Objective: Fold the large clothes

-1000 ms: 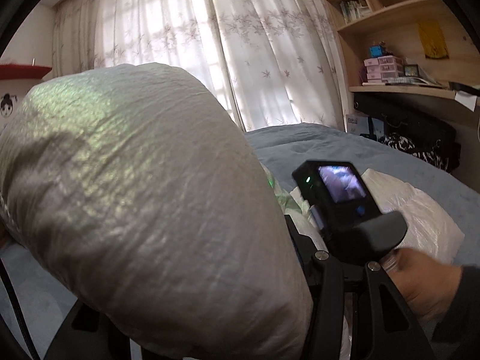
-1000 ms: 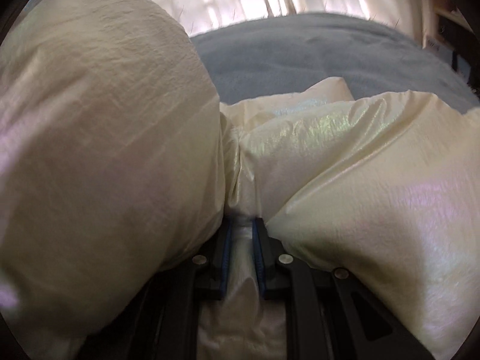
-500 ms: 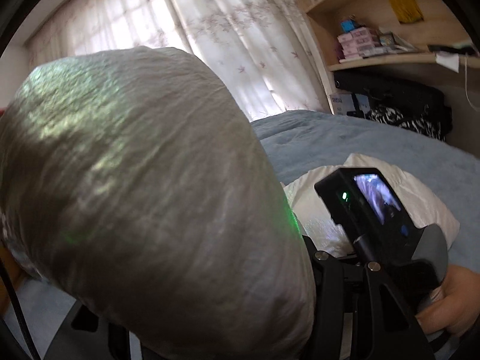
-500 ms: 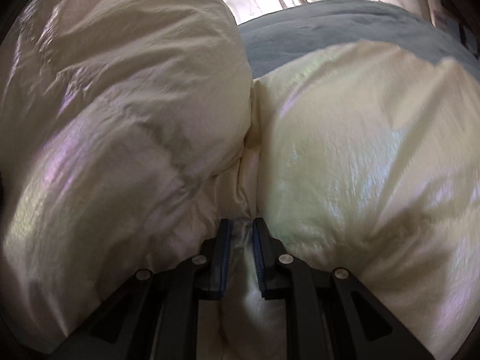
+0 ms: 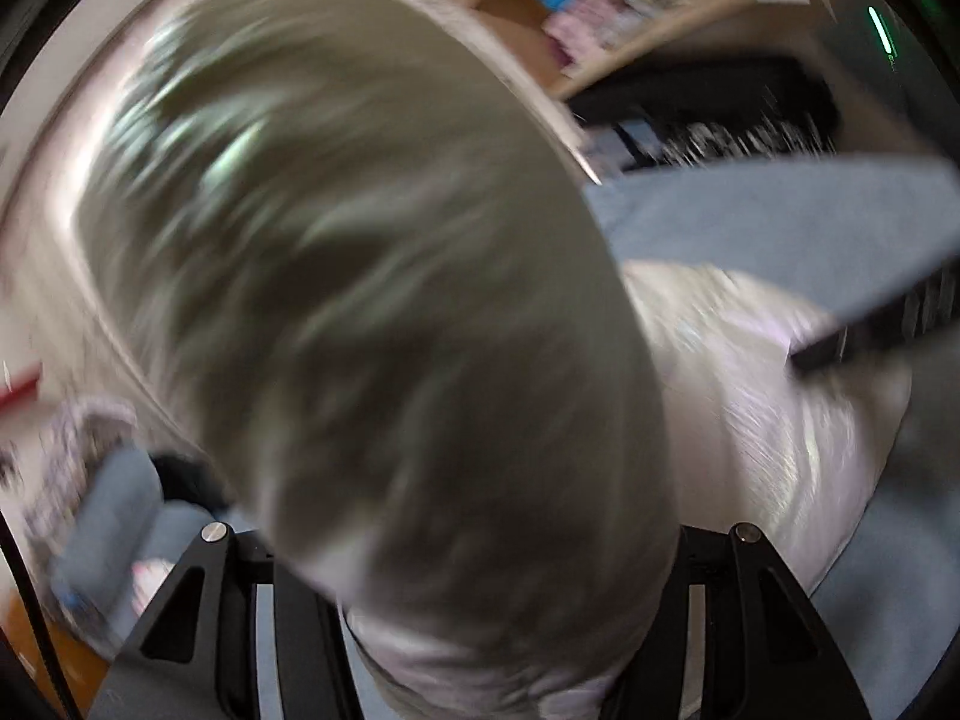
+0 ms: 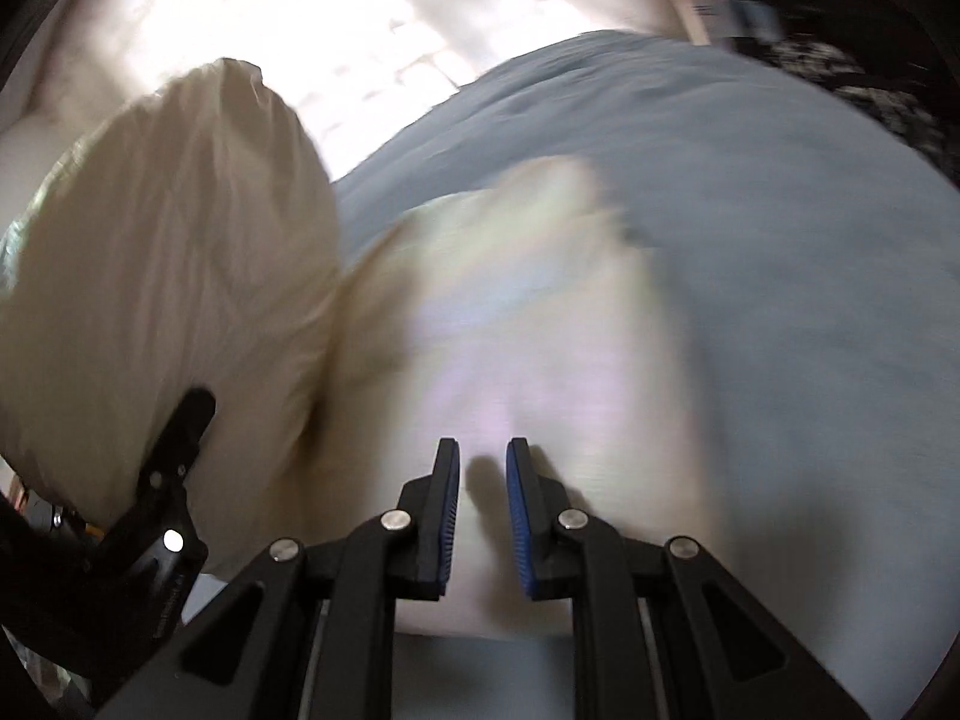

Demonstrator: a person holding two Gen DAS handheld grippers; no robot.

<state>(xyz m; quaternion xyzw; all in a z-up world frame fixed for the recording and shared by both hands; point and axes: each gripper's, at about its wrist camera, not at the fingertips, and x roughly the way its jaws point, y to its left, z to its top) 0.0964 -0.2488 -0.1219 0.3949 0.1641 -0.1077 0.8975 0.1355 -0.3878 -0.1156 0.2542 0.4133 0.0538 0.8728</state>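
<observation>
A puffy, shiny cream down jacket (image 6: 510,348) lies on the blue bed (image 6: 750,228). In the right wrist view my right gripper (image 6: 483,480) hovers just above it, jaws slightly apart with nothing between the blue pads (image 6: 450,516). In the left wrist view a big bulge of the jacket (image 5: 372,300) fills the frame and hides my left gripper's fingertips; the fabric runs down between its arms. The left gripper also shows in the right wrist view (image 6: 174,468), under the raised bulge (image 6: 168,276). Both views are motion-blurred.
A bright curtained window (image 6: 336,18) is behind the bed. Wooden shelves (image 5: 630,6) with boxes and a dark bag (image 5: 720,102) stand to the right. Bed surface extends right of the jacket.
My right gripper has let go of the jacket fold and pulled back; its jaws have opened a little. The left gripper has swung with its bulge of jacket, and its view is now blurred.
</observation>
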